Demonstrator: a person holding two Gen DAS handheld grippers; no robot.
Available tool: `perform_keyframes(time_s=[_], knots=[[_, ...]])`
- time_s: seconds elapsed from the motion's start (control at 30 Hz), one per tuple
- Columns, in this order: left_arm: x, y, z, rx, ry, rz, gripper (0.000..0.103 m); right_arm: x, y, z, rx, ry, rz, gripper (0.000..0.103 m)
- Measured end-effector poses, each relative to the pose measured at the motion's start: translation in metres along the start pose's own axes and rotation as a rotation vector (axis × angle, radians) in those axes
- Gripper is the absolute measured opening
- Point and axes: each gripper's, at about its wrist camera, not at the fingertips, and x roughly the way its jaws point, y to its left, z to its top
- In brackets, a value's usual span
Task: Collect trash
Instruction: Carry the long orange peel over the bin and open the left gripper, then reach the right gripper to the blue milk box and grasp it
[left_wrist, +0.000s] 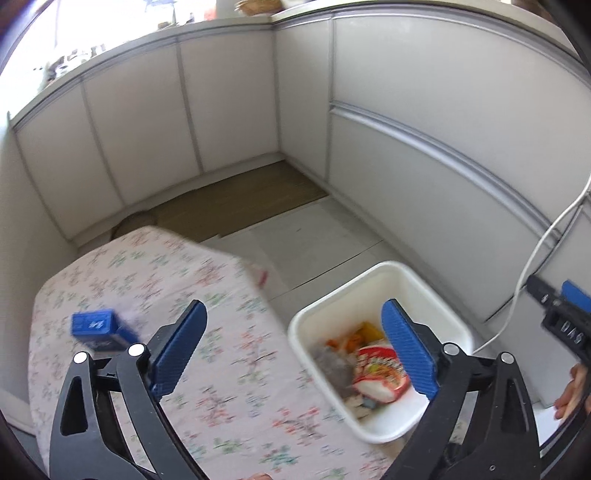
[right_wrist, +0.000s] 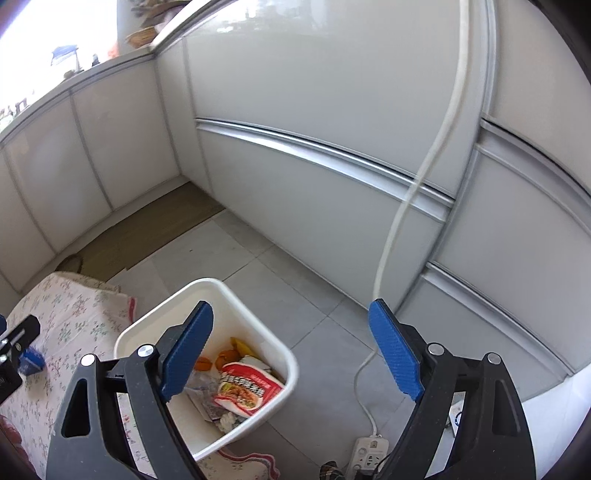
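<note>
trash (right_wrist: 243, 387) fills the white bin (right_wrist: 258, 325); left gripper (left_wrist: 291, 347) and right gripper (right_wrist: 291, 350) gape, holding nothing.

A white cable (right_wrist: 439, 147) runs down grey cabinet fronts (right_wrist: 314, 192) to what looks like a power strip (right_wrist: 369, 452) on the tiled floor (right_wrist: 295, 295).

blue box (left_wrist: 101, 329) on floral cloth (left_wrist: 221, 398)

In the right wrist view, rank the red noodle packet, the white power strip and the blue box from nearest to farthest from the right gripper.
1. Red noodle packet, in the white bin, under the right gripper, towards its left finger.
2. White power strip, on the floor lower right.
3. Blue box, on the floral cloth, far left.
</note>
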Motion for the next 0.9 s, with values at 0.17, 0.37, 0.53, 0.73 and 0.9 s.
perform_keyframes(time_s=[0.17,0.37,0.53,0.73,0.9], knots=[[0.005,0.047,-0.024,-0.036,0.053,0.068,0.093,-0.009,0.037,-0.002,-0.07,-0.036,0.04,0.09],[0.002,0.114,-0.059,-0.092,0.116,0.146,0.093,-0.017,0.088,-0.009,-0.175,-0.045,0.099,0.09],[-0.004,0.175,-0.086,-0.192,0.175,0.191,0.093,-0.022,0.136,-0.019,-0.306,-0.066,0.159,0.092],[-0.007,0.243,-0.116,-0.366,0.243,0.23,0.093,-0.022,0.207,-0.034,-0.487,-0.062,0.271,0.092],[-0.016,0.285,-0.132,-0.446,0.271,0.265,0.093,-0.027,0.273,-0.041,-0.635,-0.064,0.417,0.092]])
